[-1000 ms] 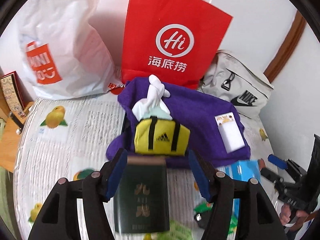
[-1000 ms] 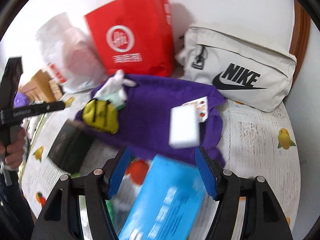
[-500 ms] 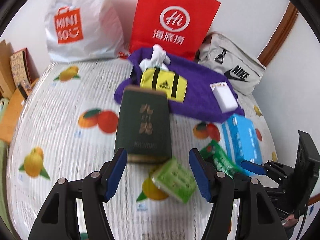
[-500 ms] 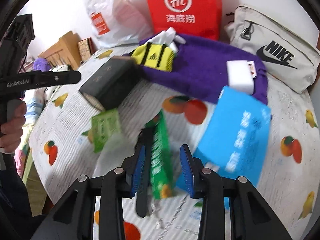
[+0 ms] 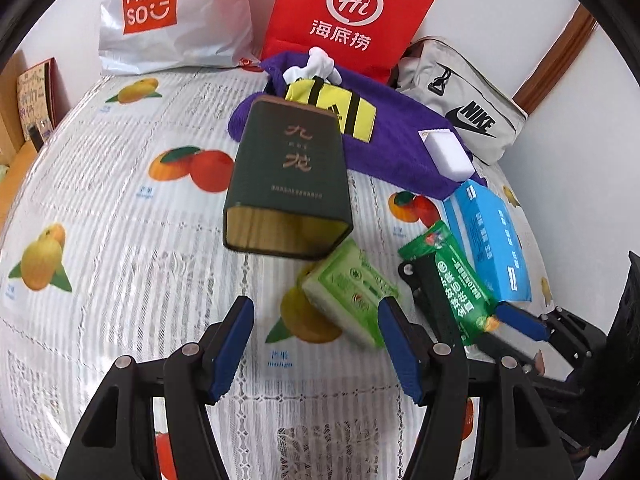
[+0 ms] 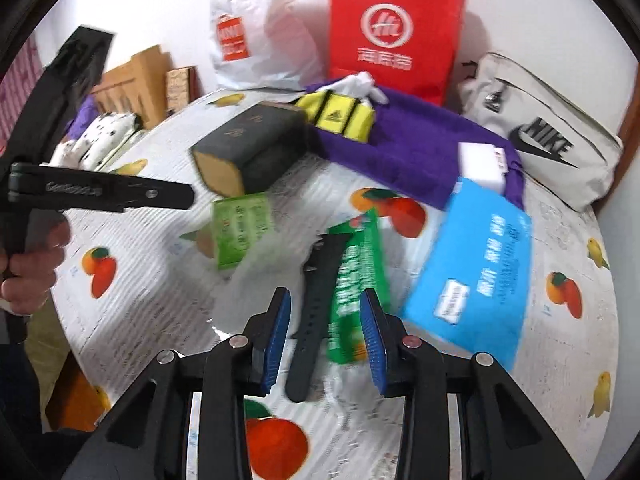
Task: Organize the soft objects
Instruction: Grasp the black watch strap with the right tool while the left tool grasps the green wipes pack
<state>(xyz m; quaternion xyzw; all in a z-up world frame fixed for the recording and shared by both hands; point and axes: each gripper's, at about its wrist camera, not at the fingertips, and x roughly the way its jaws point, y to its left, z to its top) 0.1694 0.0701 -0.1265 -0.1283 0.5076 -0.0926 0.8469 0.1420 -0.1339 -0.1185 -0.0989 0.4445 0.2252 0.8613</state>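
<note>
Only the right-wrist view is showing a hand (image 6: 34, 264); right gripper (image 6: 326, 334), half-open, is straddling a green packet (image 6: 356, 276) without gripping; behind it, a grey "NIKE" fabric bag (image 6: 540, 132); left gripper (image 5: 316, 344) is hanging open, empty

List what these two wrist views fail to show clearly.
- Purple towel: part of it hidden by the dark green box and yellow pouch, left wrist view.
- Black strap: its length partly covered by the green packet, right wrist view.
- Blue pack: print unreadable, motion blur, right wrist view.
</note>
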